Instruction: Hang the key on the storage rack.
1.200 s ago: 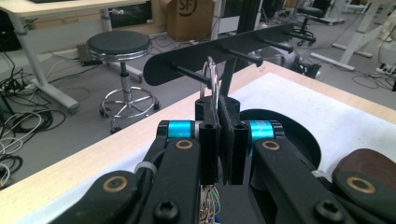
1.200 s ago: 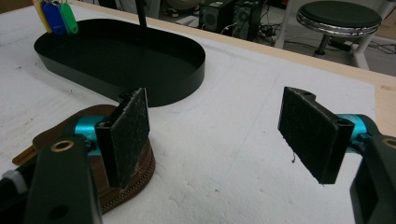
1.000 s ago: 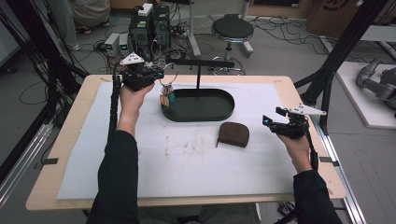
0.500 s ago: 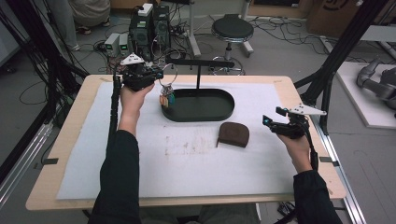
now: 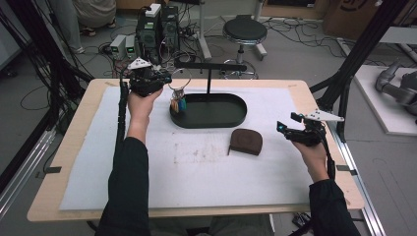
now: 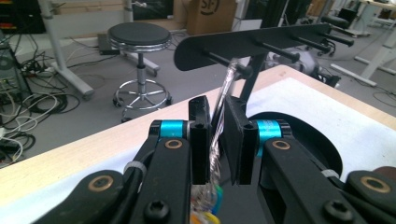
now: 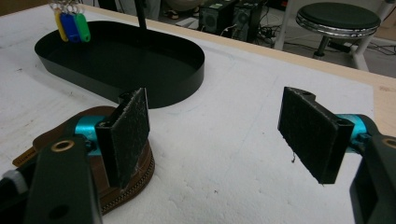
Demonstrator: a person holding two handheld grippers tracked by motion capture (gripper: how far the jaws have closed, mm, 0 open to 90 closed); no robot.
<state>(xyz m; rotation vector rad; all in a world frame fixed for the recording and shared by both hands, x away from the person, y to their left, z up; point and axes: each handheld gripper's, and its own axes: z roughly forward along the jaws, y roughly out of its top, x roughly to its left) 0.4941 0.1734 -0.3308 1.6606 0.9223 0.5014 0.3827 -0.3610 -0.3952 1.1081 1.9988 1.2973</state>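
The key ring, a clear loop with blue, green and yellow tags below, hung on a rack peg just beyond the left claw, passing between its slightly parted jaws.

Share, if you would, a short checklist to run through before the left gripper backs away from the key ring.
1. Clear key ring hooked over a peg of the black metal rack: ok.
2. Left gripper letting go: its jaws have just been opening, ring between the fingers with a gap showing: ok.
3. Coloured plastic tags hang at the end of the black oval tray: ok.
4. Right gripper open and empty: ok.
5. Brown leather pouch lies apart from the tray: ok.
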